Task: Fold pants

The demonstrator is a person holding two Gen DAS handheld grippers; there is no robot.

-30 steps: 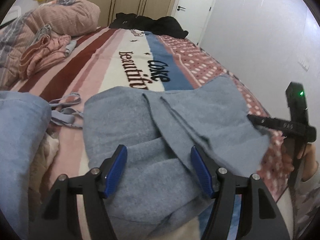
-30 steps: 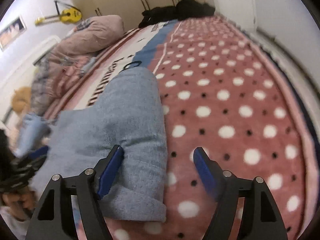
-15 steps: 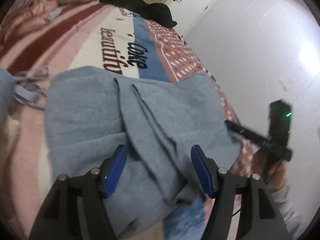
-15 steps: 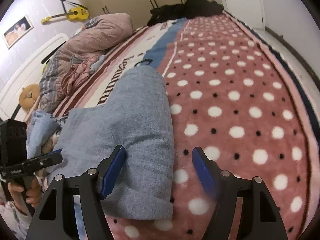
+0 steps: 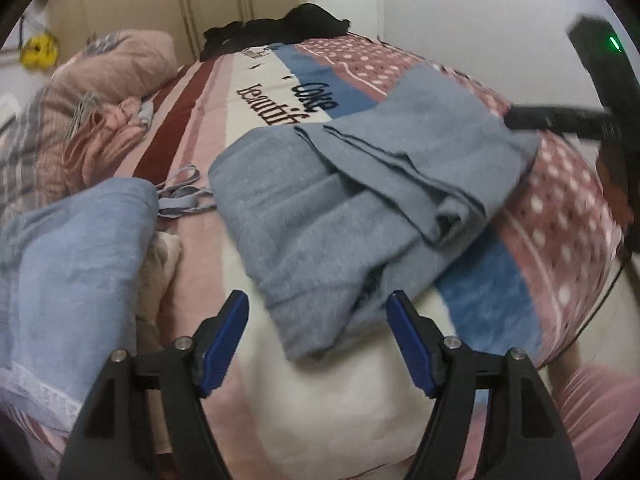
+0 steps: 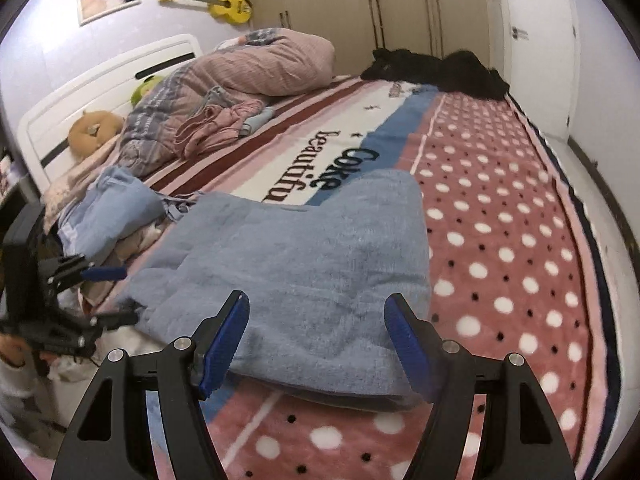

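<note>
Pale walls and a row of beige wardrobe doors (image 6: 400, 12) close in the bed (image 6: 520, 208), whose blanket runs from maroon and pink stripes through a white band with dark lettering to a red field of white dots. One pair of grey-blue pants (image 5: 352, 200) lies near the bed's front edge, folded over itself, with layered folds stacked on its right half; its lower corner reaches toward the cream strip at the blanket's edge. On its right the dotted part of the blanket lies bare all the way to the wall side, giving free room there. On its left the space is tighter: one light blue garment (image 5: 76, 256) sits heaped just beside it, with thin cloth straps between the two.

Further back lie one rumpled pink quilt (image 6: 256, 68) and one heap of black clothing (image 6: 440, 68) against the wardrobe. One yellow guitar (image 6: 224, 4) hangs on the wall.

Two tools are in view. The left tool (image 5: 318, 328) has just been widening its jaws; they stand apart above the near corner of the pants, with nothing pressed between the blue pads. The right tool (image 6: 316, 336) also stands released, its pads apart over the pants' near fold and gripping nothing.
</note>
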